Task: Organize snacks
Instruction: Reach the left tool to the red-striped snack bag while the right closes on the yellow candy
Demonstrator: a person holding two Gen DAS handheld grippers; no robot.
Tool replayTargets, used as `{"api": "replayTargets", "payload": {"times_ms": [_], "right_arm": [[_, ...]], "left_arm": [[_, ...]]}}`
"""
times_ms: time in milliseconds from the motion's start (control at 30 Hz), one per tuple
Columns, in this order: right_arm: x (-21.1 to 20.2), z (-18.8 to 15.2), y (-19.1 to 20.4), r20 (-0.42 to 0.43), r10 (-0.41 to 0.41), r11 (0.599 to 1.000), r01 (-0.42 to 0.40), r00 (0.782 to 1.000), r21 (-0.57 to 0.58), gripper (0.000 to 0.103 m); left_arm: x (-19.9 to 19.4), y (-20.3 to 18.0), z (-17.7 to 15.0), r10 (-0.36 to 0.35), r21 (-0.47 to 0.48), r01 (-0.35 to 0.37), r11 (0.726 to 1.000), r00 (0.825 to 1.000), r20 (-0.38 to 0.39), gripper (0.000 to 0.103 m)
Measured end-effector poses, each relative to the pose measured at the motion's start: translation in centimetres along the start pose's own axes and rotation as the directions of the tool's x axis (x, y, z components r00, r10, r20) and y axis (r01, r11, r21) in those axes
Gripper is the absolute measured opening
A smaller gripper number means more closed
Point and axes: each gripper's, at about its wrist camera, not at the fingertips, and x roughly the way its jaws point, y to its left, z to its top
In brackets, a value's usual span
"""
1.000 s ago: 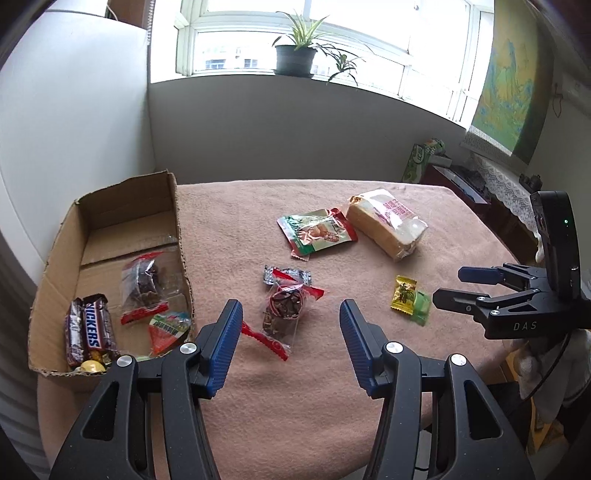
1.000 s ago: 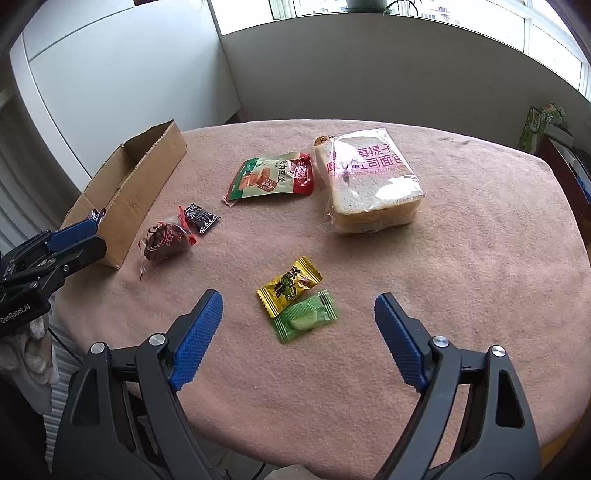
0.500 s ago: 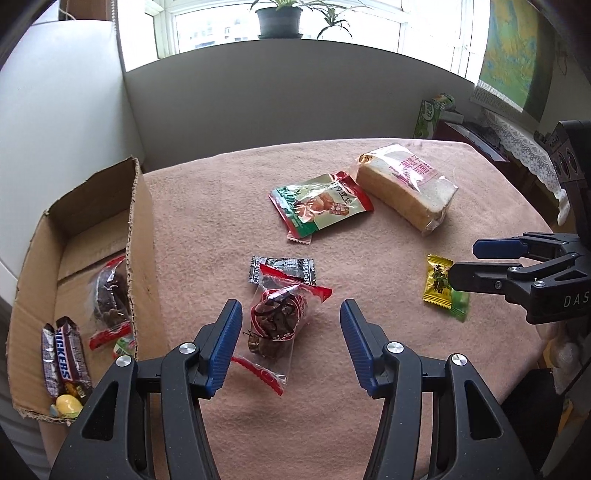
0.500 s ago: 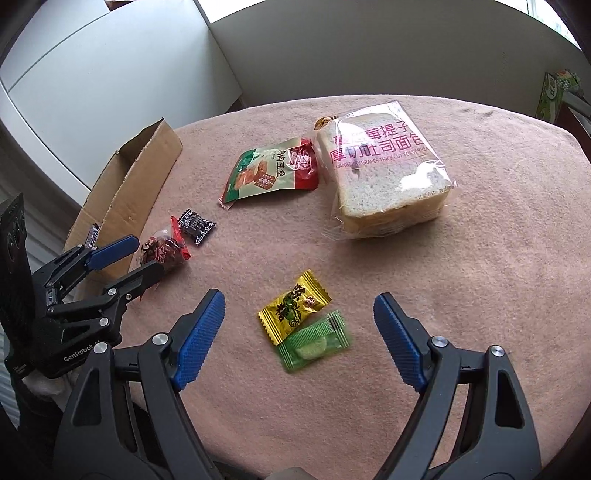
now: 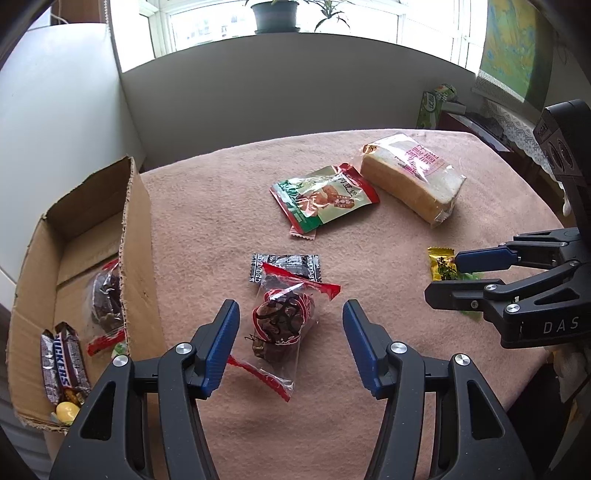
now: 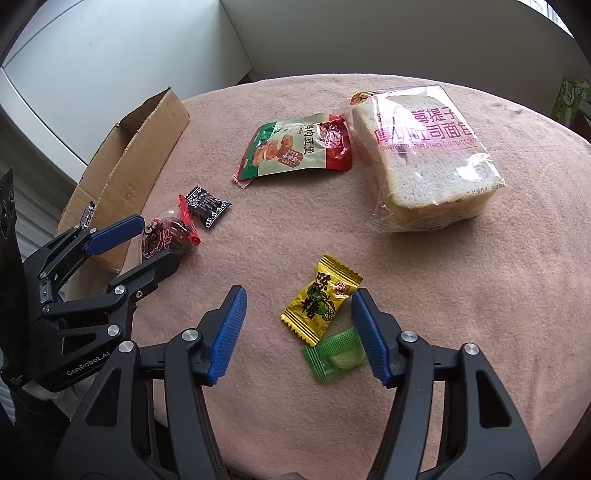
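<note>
My left gripper (image 5: 288, 328) is open, its fingers on either side of a clear, red-edged packet of dark snack (image 5: 282, 325), also in the right wrist view (image 6: 166, 236). A small black packet (image 5: 284, 267) lies just beyond it. My right gripper (image 6: 295, 328) is open over a yellow candy (image 6: 321, 299) and a green candy (image 6: 338, 356). A green-and-red snack bag (image 5: 323, 197) and a bag of sliced bread (image 5: 412, 179) lie farther back. The cardboard box (image 5: 138, 236) at left holds Snickers bars (image 5: 64, 363) and another clear packet (image 5: 107, 299).
The round table has a pink cloth (image 5: 221, 206). The box stands at its left edge. A grey wall and a window with a potted plant (image 5: 275, 14) are behind. A green carton (image 5: 436, 99) stands off the table at right.
Both grippers have moved down and forward. The left one has closed in around the clear red-edged packet, and the right one has come over the yellow and green candies.
</note>
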Motion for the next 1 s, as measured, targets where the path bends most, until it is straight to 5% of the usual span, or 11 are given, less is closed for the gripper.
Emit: {"api": "replayTargets", "payload": {"times_ms": [267,500,633,867,1000], "right_arm": [[0.6,0.0,1.4,0.016,-0.110,0.990,0.111,0.994,-0.090,0.048],[0.7,-0.1,1.8,0.027,-0.174,0.973,0.176,0.984,-0.146,0.037],[0.5,-0.1,1.4,0.030,-0.175,0.974,0.178,0.984,-0.140,0.028],[0.2,0.0,0.8,0.033,-0.154,0.981,0.157,0.987,-0.116,0.028],[-0.1,-0.3,0.7,0.044,-0.145,0.984,0.149,0.988,-0.098,0.027]], "left_arm": [[-0.2,0.3,-0.2,-0.035,0.011,0.035,0.999,0.999,-0.002,0.057],[0.5,-0.2,0.1,0.019,0.034,-0.019,0.999,1.000,-0.009,0.058],[1.4,-0.4,0.1,0.044,0.035,-0.044,0.998,0.999,-0.023,0.057],[1.4,-0.1,-0.2,0.065,0.003,-0.065,0.998,0.998,0.000,0.039],[1.1,0.4,-0.4,0.051,-0.018,-0.051,0.999,0.999,-0.001,0.037]]}}
